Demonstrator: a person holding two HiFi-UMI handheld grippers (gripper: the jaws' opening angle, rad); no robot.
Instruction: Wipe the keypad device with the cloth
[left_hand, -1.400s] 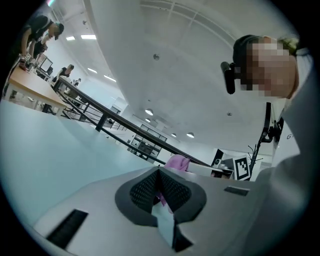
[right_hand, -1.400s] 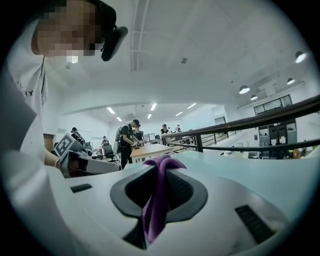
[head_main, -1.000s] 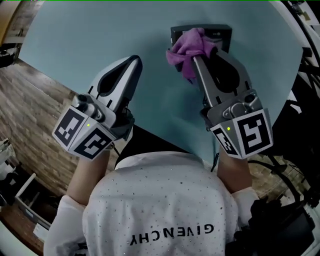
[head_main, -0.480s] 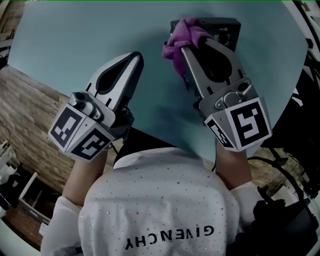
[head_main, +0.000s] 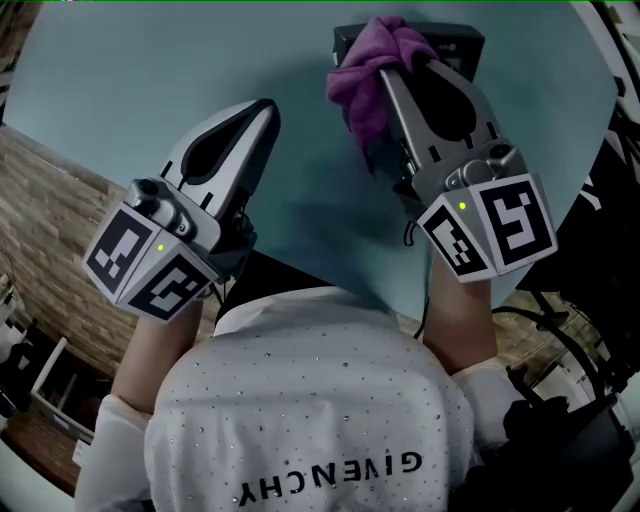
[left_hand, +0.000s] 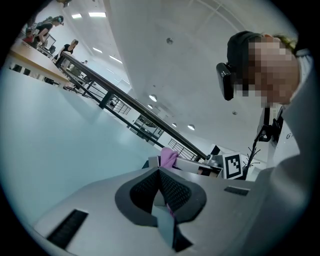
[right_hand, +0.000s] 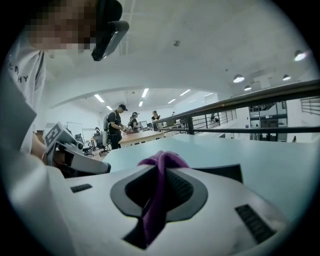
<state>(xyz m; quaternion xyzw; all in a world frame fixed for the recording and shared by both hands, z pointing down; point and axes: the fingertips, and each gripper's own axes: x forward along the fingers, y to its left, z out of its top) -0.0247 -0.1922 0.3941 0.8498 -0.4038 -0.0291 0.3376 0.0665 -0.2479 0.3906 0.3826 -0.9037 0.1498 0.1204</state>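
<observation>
A dark keypad device (head_main: 455, 48) lies near the table's far edge. A purple cloth (head_main: 372, 72) is bunched over its left part and hangs down its near side. My right gripper (head_main: 392, 60) is shut on the purple cloth (right_hand: 159, 187), whose folds run between the jaws in the right gripper view, with the keypad device (right_hand: 225, 173) dark behind them. My left gripper (head_main: 267, 108) hovers to the left over bare table, jaws closed with nothing in them. The left gripper view shows the cloth (left_hand: 168, 158) and device (left_hand: 187, 165) beyond its tips (left_hand: 159, 171).
The pale blue round table (head_main: 170, 80) spreads left of the device. Wood floor (head_main: 50, 230) lies beyond its left edge. Dark cables and equipment (head_main: 560, 400) sit at the lower right. People stand at desks far off (right_hand: 116, 131).
The right gripper with the cloth has shifted slightly right and further onto the keypad device. The left gripper has stayed almost in place.
</observation>
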